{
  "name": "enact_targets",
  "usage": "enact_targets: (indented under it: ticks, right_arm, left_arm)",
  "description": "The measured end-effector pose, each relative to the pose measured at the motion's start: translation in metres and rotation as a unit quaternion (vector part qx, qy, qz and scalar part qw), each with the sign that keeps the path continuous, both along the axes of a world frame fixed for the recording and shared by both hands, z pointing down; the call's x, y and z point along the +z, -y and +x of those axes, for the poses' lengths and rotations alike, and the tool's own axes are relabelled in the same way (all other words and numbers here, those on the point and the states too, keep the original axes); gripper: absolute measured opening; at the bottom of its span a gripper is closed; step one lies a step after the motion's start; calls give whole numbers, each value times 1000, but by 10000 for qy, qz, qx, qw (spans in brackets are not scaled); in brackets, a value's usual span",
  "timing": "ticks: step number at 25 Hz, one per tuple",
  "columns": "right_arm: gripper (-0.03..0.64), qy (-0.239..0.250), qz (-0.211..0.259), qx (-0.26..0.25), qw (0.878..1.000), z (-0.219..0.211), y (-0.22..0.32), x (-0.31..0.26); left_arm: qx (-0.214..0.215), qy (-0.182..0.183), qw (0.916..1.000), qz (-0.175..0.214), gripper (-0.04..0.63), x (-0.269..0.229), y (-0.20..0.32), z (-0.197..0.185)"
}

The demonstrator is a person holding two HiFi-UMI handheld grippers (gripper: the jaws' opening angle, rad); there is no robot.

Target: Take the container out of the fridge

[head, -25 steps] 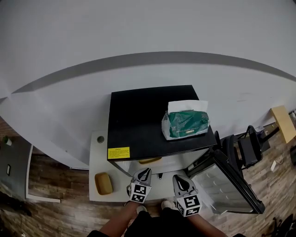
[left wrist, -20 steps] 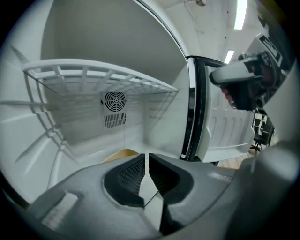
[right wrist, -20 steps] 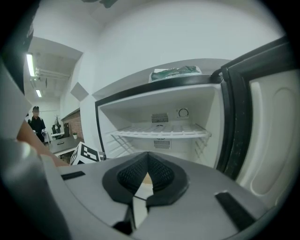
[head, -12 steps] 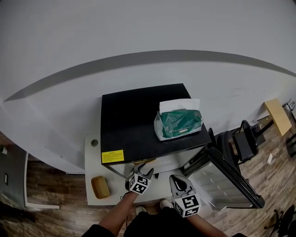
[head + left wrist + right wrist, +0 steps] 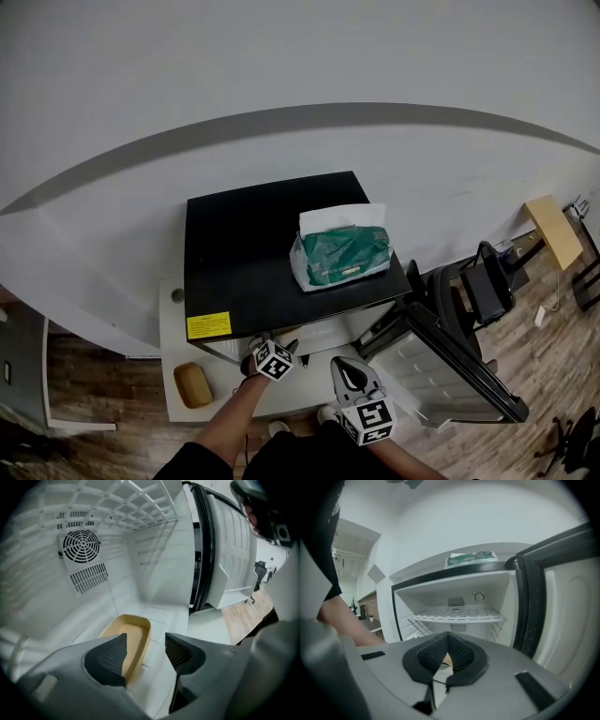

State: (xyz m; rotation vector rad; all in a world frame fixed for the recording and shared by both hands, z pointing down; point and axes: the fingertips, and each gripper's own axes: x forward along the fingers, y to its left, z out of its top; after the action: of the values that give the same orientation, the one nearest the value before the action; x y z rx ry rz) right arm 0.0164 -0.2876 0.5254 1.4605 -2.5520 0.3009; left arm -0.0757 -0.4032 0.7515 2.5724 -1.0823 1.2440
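Now one tan container (image 5: 135,631) lies on the fridge (image 5: 246,255) floor, its rim between the opening left tongs (image 5: 146,644), unpressed. Right tongs (image 5: 447,645) are clenched, empty. One second container (image 5: 192,384) lies outside, left of the fridge; one tissue pack (image 5: 342,255) lies on top.

No legible txt, yellow sticker (image 5: 208,325) on fridge (image 5: 244,253) top too small to read

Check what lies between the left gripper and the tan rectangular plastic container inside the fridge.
Nothing. The left gripper view shows the left gripper with jaws opening, and the tan rectangular plastic container showing in their gap, untouched.
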Motion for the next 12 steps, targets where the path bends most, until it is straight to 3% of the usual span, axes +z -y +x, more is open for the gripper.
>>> enact_targets:
  ticks: [6, 12]
  right_arm:
    - [-2, 20, -101, 120, 9999, 13, 0, 8]
    - [-2, -53, -206, 159, 9996, 20, -1, 14]
  left_arm:
    - [326, 600, 9972, -312, 244, 30, 10, -1]
    - [348, 814, 9944, -572, 244, 53, 19, -3]
